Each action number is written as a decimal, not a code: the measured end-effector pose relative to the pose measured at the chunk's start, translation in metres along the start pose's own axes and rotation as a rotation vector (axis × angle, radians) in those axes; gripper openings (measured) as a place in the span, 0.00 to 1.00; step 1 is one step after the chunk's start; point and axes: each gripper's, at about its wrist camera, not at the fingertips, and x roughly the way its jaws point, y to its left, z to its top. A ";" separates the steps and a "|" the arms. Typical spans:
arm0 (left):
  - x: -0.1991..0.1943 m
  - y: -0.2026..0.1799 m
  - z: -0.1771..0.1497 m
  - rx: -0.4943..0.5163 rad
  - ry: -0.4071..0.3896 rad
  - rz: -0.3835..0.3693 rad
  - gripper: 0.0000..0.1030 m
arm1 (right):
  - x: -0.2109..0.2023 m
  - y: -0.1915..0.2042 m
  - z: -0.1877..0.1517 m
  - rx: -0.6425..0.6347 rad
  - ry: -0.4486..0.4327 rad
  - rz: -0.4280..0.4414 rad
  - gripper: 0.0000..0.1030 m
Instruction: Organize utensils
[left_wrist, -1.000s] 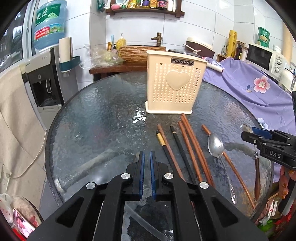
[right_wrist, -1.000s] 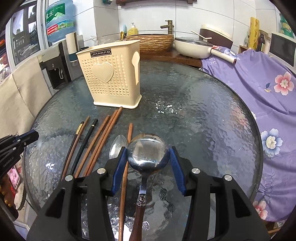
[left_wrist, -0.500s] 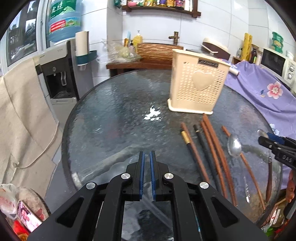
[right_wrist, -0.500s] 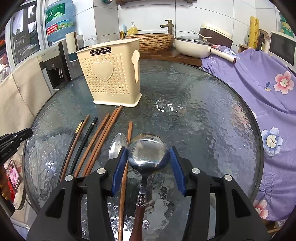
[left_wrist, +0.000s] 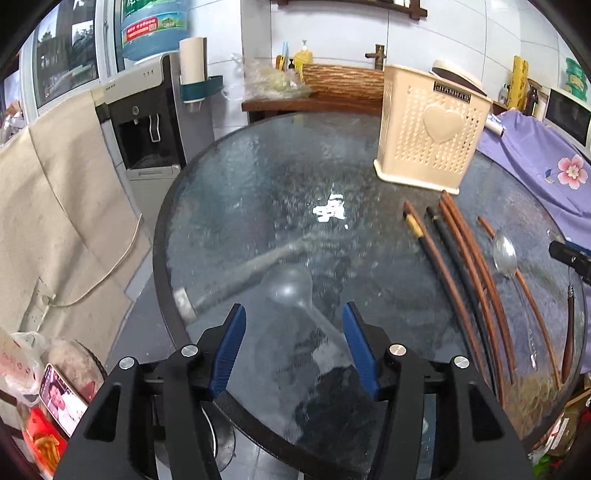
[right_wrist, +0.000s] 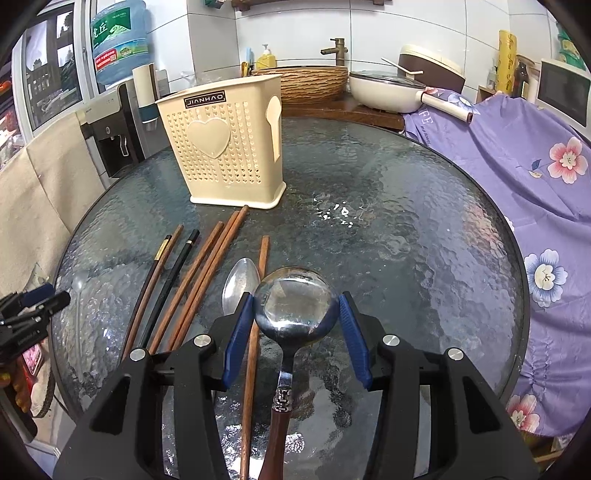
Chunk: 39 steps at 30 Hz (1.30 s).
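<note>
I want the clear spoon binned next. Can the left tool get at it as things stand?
Probably yes: the left tool is open and the clear plastic spoon lies on the glass table between its fingers, nothing covering it.

The table (right_wrist: 424, 236) is dark glass with a pebbled, glossy top. The holder (right_wrist: 225, 147) is matt cream plastic pierced with small holes. The chopsticks (right_wrist: 207, 266) look like smooth wood, some reddish brown, one black. The ladle (right_wrist: 295, 306) has a polished metal bowl, mirror-bright, and a glossy dark wooden handle. The spoon (right_wrist: 240, 284) beside it is duller metal. A clear spoon (left_wrist: 295, 291) looks like transparent plastic. The purple cloth (right_wrist: 517, 155) is a soft floral fabric. The gripper pads (right_wrist: 351, 332) are ribbed blue, on matt black plastic.
</note>
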 end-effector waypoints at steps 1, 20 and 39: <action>0.001 -0.001 -0.001 0.004 0.003 0.002 0.52 | 0.000 0.001 -0.001 0.001 0.000 0.002 0.46; 0.037 -0.013 0.019 -0.002 0.081 0.009 0.32 | 0.001 0.002 -0.005 0.006 0.006 0.003 0.46; 0.050 -0.027 0.035 0.076 0.104 0.009 0.31 | 0.002 0.002 -0.004 0.000 0.005 -0.006 0.46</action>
